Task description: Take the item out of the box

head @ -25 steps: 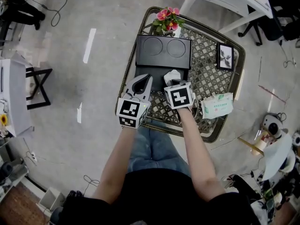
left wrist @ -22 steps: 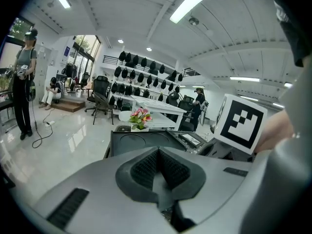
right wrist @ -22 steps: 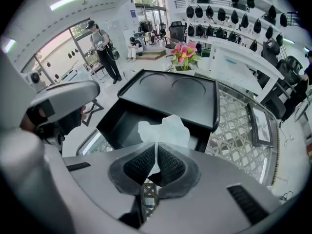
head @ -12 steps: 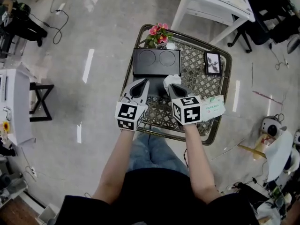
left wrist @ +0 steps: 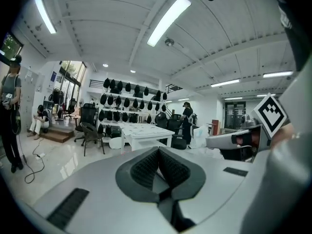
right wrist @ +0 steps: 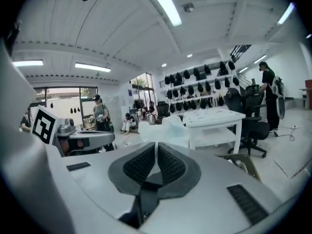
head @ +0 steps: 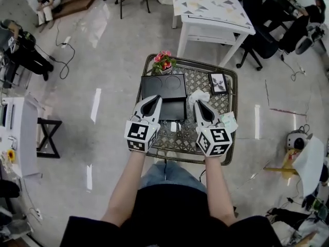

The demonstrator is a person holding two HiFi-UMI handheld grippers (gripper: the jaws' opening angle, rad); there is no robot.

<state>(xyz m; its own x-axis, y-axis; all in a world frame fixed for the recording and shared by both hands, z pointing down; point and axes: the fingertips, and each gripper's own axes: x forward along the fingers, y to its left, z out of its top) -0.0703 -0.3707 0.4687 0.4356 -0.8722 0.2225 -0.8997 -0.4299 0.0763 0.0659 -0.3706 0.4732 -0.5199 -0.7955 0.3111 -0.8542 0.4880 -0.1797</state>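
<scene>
A black box [head: 164, 88] lies on the metal lattice table [head: 227, 151], its top marked with two circles. My right gripper [head: 198, 103] is shut on a white tissue [head: 194, 95], which hangs crumpled above the table just right of the box. In the right gripper view the tissue [right wrist: 164, 129] sticks up from between the closed pads, with the gripper [right wrist: 156, 156] raised and level. My left gripper [head: 156, 98] hovers over the box's front left part, jaws closed and empty. The left gripper view shows its own gripper [left wrist: 158, 156] with pads meeting and nothing between them.
Pink flowers [head: 164, 62] stand at the table's back left. A framed picture [head: 218, 83] lies at the back right, and a green-white tissue pack [head: 229, 121] at the right edge. A white table [head: 208, 9] and office chairs stand beyond. People are at the room's edges.
Both grippers have risen and drawn back toward me. The tissue has come up and away from the box in the right gripper. The table looks smaller and farther below.
</scene>
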